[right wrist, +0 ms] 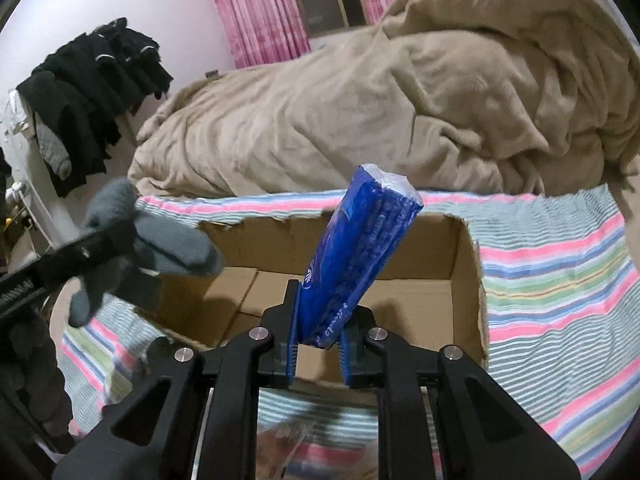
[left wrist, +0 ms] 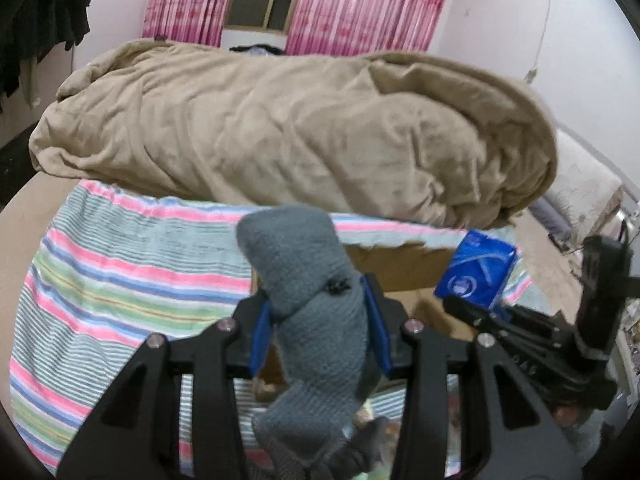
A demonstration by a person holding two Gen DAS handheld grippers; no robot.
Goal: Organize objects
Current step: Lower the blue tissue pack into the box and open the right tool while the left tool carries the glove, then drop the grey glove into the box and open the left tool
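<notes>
This is a bedroom in somebody's home. A big tan comforter (left wrist: pixel 280 132) is lying rumpled across the bed, and a striped sheet (left wrist: pixel 120 280) in pink, green and blue is covering the mattress in front of it. Pink curtains (left wrist: pixel 352 4) are hanging over a window on the far wall (they are parted in the middle). Dark clothes (right wrist: pixel 92 92) are draping over what is probably a rack or chair by the pale wall. An open cardboard box (right wrist: pixel 468 280) is sitting on the sheet.
</notes>
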